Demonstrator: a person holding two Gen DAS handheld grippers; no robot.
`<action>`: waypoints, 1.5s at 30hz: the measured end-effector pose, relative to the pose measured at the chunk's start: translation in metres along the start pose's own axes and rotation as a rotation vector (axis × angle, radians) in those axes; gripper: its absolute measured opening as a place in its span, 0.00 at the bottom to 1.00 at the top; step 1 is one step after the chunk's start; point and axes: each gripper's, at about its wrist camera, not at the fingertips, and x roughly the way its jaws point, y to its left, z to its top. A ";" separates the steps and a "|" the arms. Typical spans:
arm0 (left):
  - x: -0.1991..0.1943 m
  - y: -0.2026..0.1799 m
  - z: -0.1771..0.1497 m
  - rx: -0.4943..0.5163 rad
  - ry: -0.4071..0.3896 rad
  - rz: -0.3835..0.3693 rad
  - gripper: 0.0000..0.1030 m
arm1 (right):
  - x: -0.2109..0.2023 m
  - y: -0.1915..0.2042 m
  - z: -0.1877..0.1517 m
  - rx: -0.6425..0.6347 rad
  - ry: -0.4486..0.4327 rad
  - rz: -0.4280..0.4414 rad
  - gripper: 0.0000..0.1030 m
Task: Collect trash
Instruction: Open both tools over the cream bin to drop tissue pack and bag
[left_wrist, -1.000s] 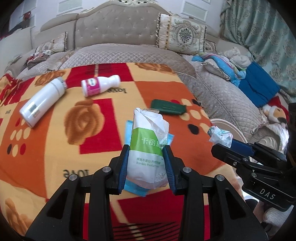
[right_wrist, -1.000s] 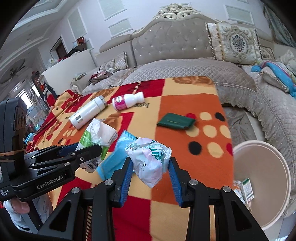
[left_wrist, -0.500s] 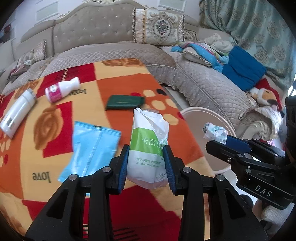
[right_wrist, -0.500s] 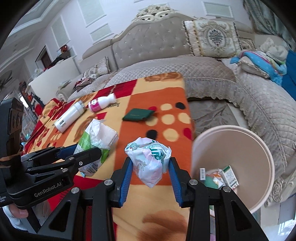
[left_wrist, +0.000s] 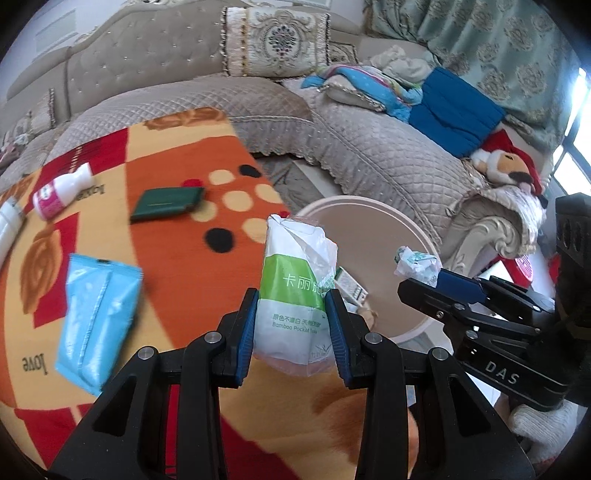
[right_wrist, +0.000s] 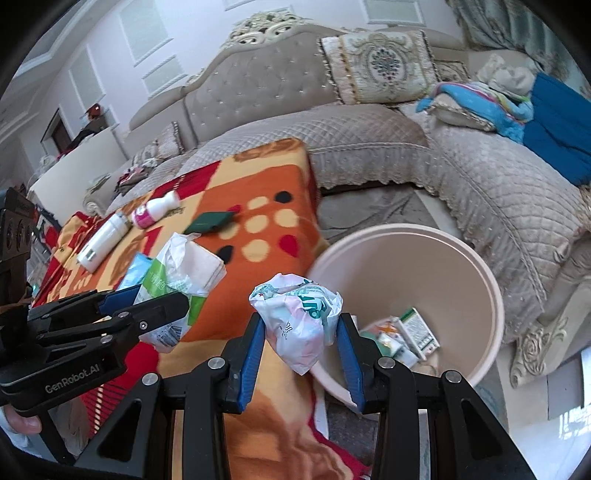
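Note:
My left gripper (left_wrist: 291, 325) is shut on a white and green tissue pack (left_wrist: 295, 295), held upright at the blanket's right edge, beside the round beige bin (left_wrist: 369, 214). My right gripper (right_wrist: 301, 332) is shut on a crumpled white wrapper (right_wrist: 299, 314), held over the bin's near left rim (right_wrist: 332, 258). The bin holds several small cartons (right_wrist: 413, 328). Each gripper shows in the other's view: the right gripper (left_wrist: 436, 280) with its crumpled wrapper (left_wrist: 413, 260), the left gripper (right_wrist: 155, 299) with its tissue pack (right_wrist: 181, 266).
On the patterned blanket (left_wrist: 177, 258) lie a light blue packet (left_wrist: 96, 317), a dark green wallet (left_wrist: 166, 203), a pink-labelled bottle (left_wrist: 59, 192) and a white bottle (right_wrist: 103, 240). A quilted sofa (left_wrist: 369, 147) with cushions, clothes and a plush toy (left_wrist: 509, 166) wraps around the bin.
Both grippers have carried their loads rightward, from over the blanket's middle to the bin at its edge. The blue packet, once under the tissue pack, now lies off to the left.

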 end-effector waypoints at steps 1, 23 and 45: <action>0.003 -0.004 0.001 0.006 0.003 -0.006 0.33 | 0.000 -0.005 -0.001 0.008 0.002 -0.007 0.37; 0.057 -0.035 0.018 0.018 0.064 -0.080 0.34 | 0.031 -0.072 -0.012 0.129 0.064 -0.078 0.43; 0.052 -0.027 0.018 0.012 0.048 -0.072 0.55 | 0.028 -0.078 -0.015 0.159 0.066 -0.097 0.62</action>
